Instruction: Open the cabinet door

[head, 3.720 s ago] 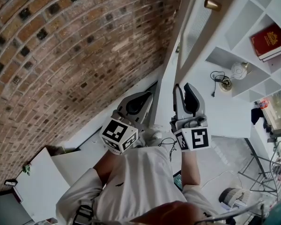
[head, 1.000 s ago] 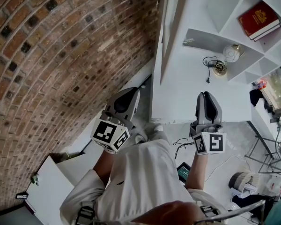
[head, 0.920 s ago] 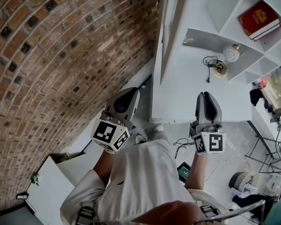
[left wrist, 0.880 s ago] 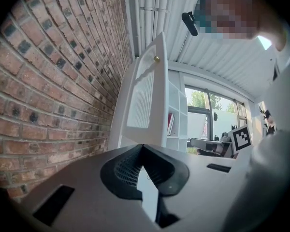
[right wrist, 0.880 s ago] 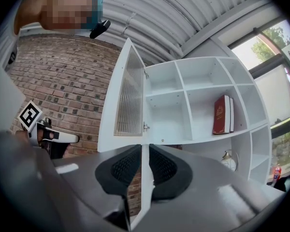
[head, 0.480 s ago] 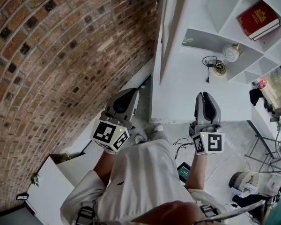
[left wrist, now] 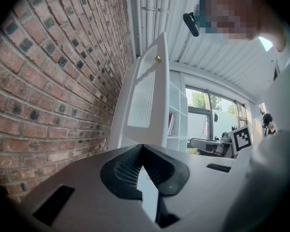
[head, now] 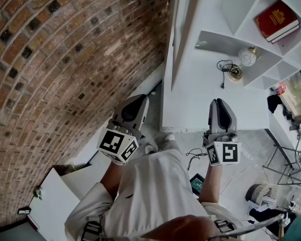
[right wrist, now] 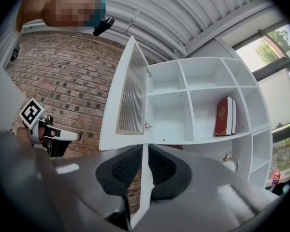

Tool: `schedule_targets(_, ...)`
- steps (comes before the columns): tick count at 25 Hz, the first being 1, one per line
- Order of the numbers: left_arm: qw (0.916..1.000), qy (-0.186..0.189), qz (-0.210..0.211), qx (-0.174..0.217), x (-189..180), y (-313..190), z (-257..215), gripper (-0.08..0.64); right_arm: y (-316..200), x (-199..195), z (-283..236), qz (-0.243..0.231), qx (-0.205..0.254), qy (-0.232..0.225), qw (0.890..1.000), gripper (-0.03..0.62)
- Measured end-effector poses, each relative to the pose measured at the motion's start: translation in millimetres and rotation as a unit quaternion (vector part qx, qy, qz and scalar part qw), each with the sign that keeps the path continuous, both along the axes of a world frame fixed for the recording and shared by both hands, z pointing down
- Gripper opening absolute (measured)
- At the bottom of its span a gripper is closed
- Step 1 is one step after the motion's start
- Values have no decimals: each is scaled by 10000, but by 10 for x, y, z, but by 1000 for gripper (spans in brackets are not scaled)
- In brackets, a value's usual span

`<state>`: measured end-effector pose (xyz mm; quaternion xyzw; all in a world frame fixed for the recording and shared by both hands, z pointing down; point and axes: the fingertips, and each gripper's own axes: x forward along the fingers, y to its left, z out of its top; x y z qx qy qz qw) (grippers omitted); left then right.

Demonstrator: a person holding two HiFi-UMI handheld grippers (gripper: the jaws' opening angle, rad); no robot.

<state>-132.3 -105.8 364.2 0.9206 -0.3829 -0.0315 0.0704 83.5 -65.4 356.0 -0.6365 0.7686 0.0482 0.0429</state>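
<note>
**A:** Where is the cabinet door [right wrist: 128, 98]?

**B:** It is swung wide toward the brick wall [right wrist: 63, 71], and I judge the opening done. My left gripper [head: 139, 100] and right gripper [head: 219, 102] hang below the door, fingers together on nothing. Best to stay clear of it.

**A:** Contents?

**B:** The compartment [right wrist: 169, 117] beside the door is bare. A red book [right wrist: 223, 116] stands upright further right.

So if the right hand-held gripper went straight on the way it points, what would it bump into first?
Most likely the white cabinet: the right hand-held gripper, jaws together, points at its front near the hinge edge of the open door. Nothing shows in between, though depth is hard to judge.
</note>
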Motion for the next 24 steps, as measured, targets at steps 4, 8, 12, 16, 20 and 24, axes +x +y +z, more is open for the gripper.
schedule_targets(4, 10000, 7, 1, 1, -5, -4, 0, 9, 2, -12, -5, -8, 3, -8, 10000, 49)
schedule_targets(8, 10000, 11, 4, -2, -10, 2, 4, 9, 11, -2, -3, 25, 5, -30, 10000, 49)
schedule_targets(12, 10000, 23, 0, -7, -19, 1, 10, 9, 8, -6, -10, 21, 15, -62, 10000, 49)
schedule_targets(16, 10000, 25, 10, -3, -27, 7, 3, 9, 19, -29, -16, 15, 27, -70, 10000, 49)
schedule_targets(20, 10000, 28, 9, 2, -43, 11, 2, 9, 19, -42, -26, 18, 34, -65, 10000, 49)
schedule_targets(24, 10000, 26, 9, -6, -54, 12, 8, 9, 19, -57, -38, 17, 45, -62, 10000, 49)
